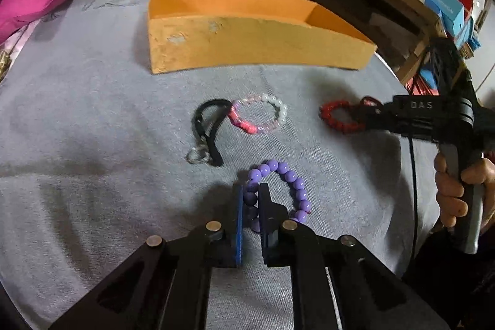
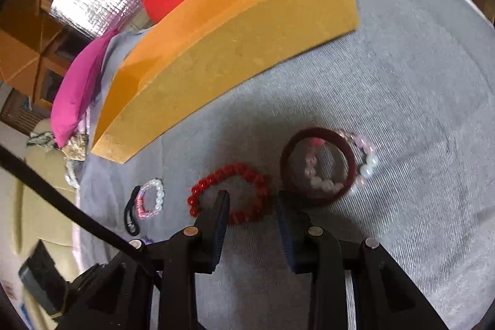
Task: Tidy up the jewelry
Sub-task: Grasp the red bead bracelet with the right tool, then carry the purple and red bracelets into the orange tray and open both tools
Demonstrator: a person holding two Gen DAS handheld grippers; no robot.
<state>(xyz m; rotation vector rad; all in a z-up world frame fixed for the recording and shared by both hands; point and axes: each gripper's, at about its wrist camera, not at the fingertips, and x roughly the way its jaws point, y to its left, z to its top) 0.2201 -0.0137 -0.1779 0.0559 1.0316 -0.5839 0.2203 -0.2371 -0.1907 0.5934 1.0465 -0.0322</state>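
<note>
A: On the grey cloth [image 1: 92,119], short of the orange box [image 1: 253,42], the bracelets lie loose. Nothing shows inside the box from either view, though most of its floor is hidden.

B: What does the left gripper [image 1: 250,197] have?

A: Its jaws stand narrow, pinched on one side of the purple bracelet [image 1: 294,187]. Only a few beads sit between the pads; the rest of the loop lies out on the cloth to the right.

B: So the hold is thin.

A: That is my worry. Round, glossy beads could roll out of a flat pinch on the lift, or the loop could swing and drop short of the box wall.

B: And the right gripper [image 2: 252,206]?

A: Jaws wide, straddling the near side of the red bracelet [image 2: 230,194], with the left finger [image 2: 221,209] inside the loop. Whether it grips anything yet, I judge not.

B: Risk there?

A: The dark red band [image 2: 315,167] sits just beside the right finger, over a pale pink bracelet [image 2: 366,163]. A close made too far right could catch the band too and drag both.

B: Anything else near?

A: A black tie [image 1: 207,129] touches a pink-and-white bracelet [image 1: 263,118] mid-cloth, well apart from both claws. The box's tall near wall could also snag a low carry.
</note>
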